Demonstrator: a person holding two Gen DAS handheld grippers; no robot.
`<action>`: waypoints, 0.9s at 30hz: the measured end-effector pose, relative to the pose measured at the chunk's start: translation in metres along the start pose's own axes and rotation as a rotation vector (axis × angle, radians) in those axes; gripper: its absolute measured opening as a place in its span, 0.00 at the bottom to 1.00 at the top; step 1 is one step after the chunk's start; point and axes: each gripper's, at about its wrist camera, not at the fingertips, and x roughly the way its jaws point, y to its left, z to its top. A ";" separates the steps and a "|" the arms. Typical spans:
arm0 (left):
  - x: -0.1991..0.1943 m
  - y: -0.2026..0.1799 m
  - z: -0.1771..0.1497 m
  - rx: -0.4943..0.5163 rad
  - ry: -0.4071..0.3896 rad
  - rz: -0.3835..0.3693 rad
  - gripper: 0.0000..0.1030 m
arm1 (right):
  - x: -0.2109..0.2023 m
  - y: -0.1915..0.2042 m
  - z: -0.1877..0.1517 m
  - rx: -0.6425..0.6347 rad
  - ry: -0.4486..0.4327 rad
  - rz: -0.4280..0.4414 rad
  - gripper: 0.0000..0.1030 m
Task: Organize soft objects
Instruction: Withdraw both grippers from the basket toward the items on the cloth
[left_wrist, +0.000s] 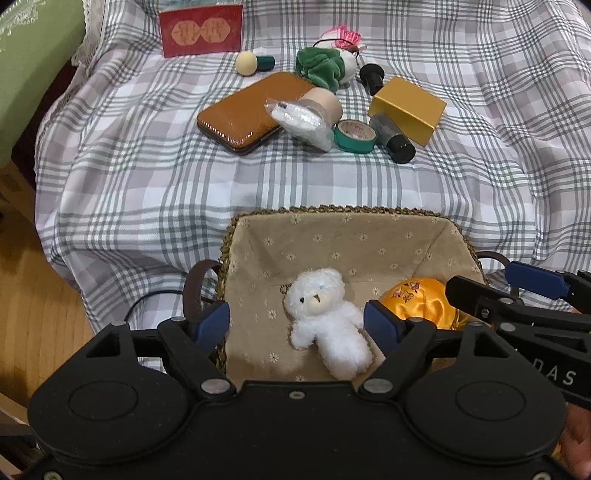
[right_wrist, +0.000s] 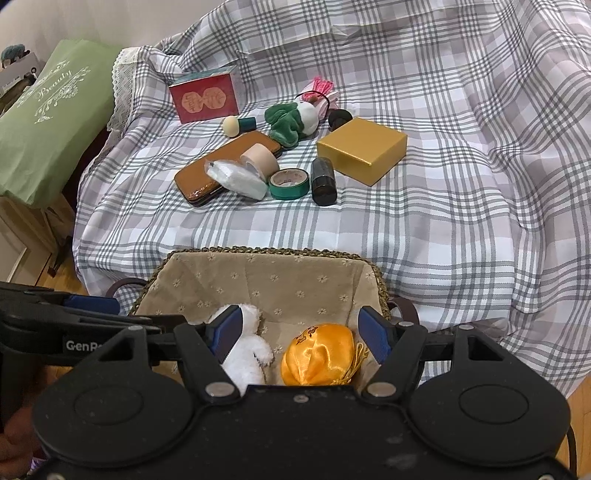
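A white plush bear (left_wrist: 327, 317) lies on its back in the fabric-lined woven basket (left_wrist: 332, 211). My left gripper (left_wrist: 295, 325) hangs over it, open, its blue pads standing clear on either side of the bear. Beside the bear rests an orange satin pouch (right_wrist: 319, 354), and my right gripper (right_wrist: 300, 334) is open above it with neither pad touching. In the right wrist view the bear (right_wrist: 245, 354) is partly hidden behind the left finger. A green and white plush toy (left_wrist: 321, 66) lies far back on the checked cloth (left_wrist: 147, 166).
On the cloth behind the basket lie a brown case (left_wrist: 243, 110), a clear bag of white stuff (left_wrist: 303, 123), two tape rolls, a dark cylinder (left_wrist: 393, 136), a gold box (left_wrist: 408, 107), a red box (left_wrist: 201, 31) and a pink tassel. A green bag (right_wrist: 48, 122) stands at the left.
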 end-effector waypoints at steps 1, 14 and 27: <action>-0.001 0.000 0.001 0.003 -0.004 0.001 0.74 | 0.000 -0.001 0.000 0.002 -0.001 0.000 0.67; -0.003 -0.006 0.018 0.032 -0.048 0.012 0.76 | 0.000 -0.009 0.018 0.028 -0.052 0.001 0.67; 0.004 -0.004 0.047 0.049 -0.091 0.039 0.78 | 0.013 -0.020 0.053 0.041 -0.123 -0.026 0.69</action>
